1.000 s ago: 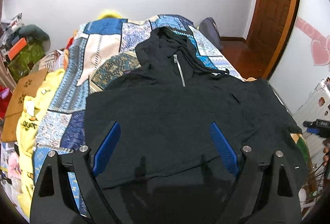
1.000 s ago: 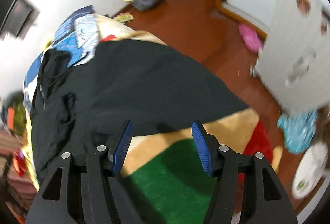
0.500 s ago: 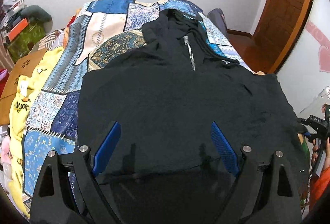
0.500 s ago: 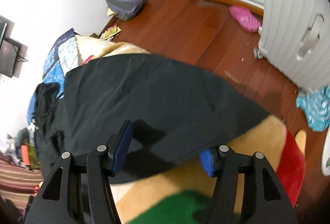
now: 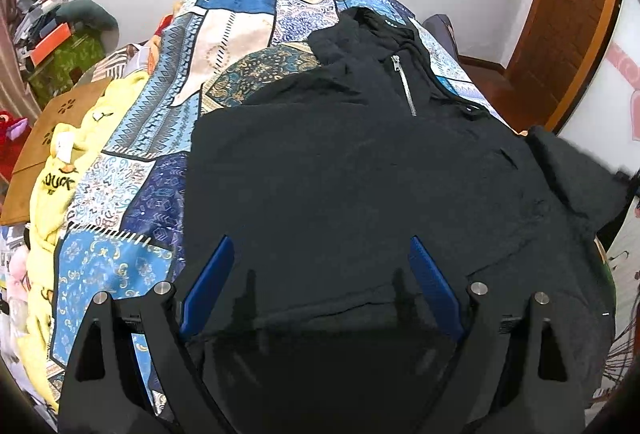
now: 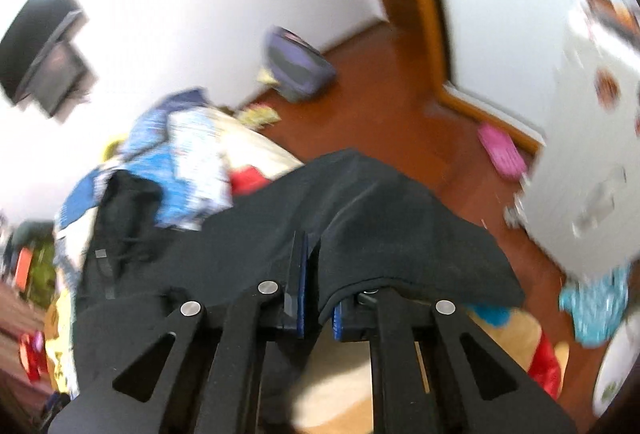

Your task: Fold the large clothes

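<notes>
Both grippers work the black zip-neck hooded sweatshirt (image 5: 360,174): left gripper (image 5: 320,286) hovers over it, jaws apart; right gripper (image 6: 314,274) clamped on its sleeve

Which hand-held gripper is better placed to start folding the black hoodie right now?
Right. The right hand-held gripper is already shut on the black hoodie's sleeve edge, lifted off the bed. The left hand-held gripper hovers open over the hem.

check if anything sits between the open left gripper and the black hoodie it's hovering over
Nothing visible does. The left gripper is open directly above the black hoodie, with only bare fabric between its blue pads. The yellow garment lies off to the side on the patchwork blanket. The right gripper is shut on the hoodie's side edge.
</notes>
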